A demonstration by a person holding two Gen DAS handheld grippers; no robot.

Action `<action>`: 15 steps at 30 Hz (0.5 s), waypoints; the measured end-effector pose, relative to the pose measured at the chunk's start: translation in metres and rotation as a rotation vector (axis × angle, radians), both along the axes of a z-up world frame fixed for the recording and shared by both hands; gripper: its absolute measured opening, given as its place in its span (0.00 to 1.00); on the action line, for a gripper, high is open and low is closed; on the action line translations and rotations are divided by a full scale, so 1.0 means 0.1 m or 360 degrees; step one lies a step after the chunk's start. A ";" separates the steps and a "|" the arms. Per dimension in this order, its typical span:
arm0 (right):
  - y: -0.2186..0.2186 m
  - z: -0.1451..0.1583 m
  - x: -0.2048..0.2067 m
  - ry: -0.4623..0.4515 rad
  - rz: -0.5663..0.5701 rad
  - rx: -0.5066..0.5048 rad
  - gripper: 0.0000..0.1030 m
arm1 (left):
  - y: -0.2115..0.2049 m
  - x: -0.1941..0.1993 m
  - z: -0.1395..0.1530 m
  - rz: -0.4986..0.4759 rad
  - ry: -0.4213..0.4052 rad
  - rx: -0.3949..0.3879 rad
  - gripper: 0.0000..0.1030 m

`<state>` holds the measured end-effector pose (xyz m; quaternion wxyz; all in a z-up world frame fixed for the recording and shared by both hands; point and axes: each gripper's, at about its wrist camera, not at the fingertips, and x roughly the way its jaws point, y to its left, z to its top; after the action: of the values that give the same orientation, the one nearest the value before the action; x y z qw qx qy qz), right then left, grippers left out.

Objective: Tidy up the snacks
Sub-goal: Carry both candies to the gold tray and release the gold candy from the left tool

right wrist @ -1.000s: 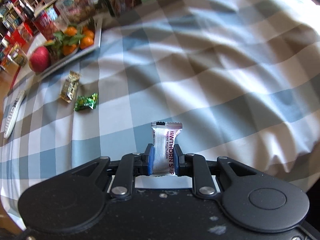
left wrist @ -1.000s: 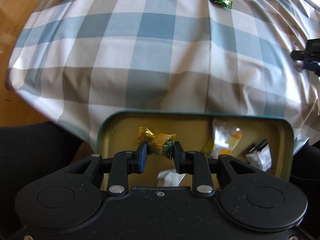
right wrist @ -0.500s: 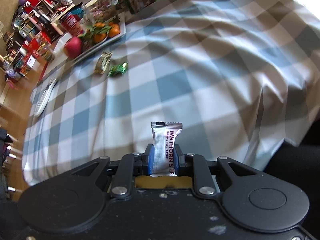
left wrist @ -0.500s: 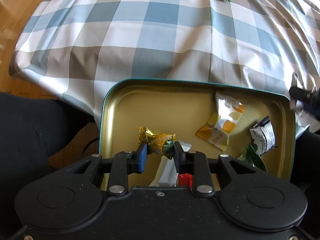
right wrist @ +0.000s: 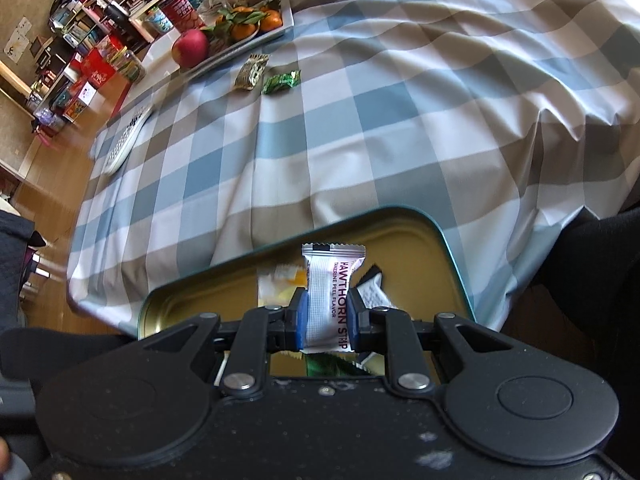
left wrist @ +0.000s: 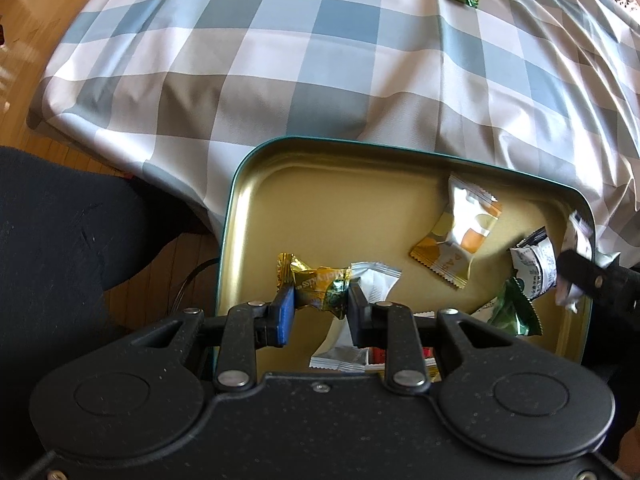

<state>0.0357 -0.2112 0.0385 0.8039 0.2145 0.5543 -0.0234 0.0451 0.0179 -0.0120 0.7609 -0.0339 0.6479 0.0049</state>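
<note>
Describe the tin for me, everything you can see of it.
The tin is a shallow rounded-rectangle tray, metal by its look, gold inside with a teal rim. It sits below the draped tablecloth's edge; what carries it is hidden. Several wrapped snacks lie loose in it, mostly toward one side. Both grippers hover over it, each holding a snack; neither visibly touches the tin.

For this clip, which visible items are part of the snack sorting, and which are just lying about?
Part of the job:
- tin, holding wrapped snacks
- gold candy in the left tongs
- hawthorn strip in the right tongs
- green candy and tan snack bar on the tablecloth

Lying about:
- remote control
- fruit tray
- apple
</note>
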 end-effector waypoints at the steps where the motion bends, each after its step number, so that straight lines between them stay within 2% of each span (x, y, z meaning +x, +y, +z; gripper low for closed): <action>1: 0.00 -0.01 -0.03 0.0008 0.0004 -0.0001 0.20 | 0.01 0.01 -0.01 0.0004 0.0006 -0.0001 0.34; 15: -0.01 -0.15 -0.19 0.0118 0.0025 0.0004 0.21 | 0.01 0.08 -0.11 0.0032 0.0088 -0.0018 0.36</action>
<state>0.0164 -0.2122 0.0233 0.7827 0.2101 0.5854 -0.0242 0.0528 0.0189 -0.0227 0.7425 -0.0445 0.6683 0.0099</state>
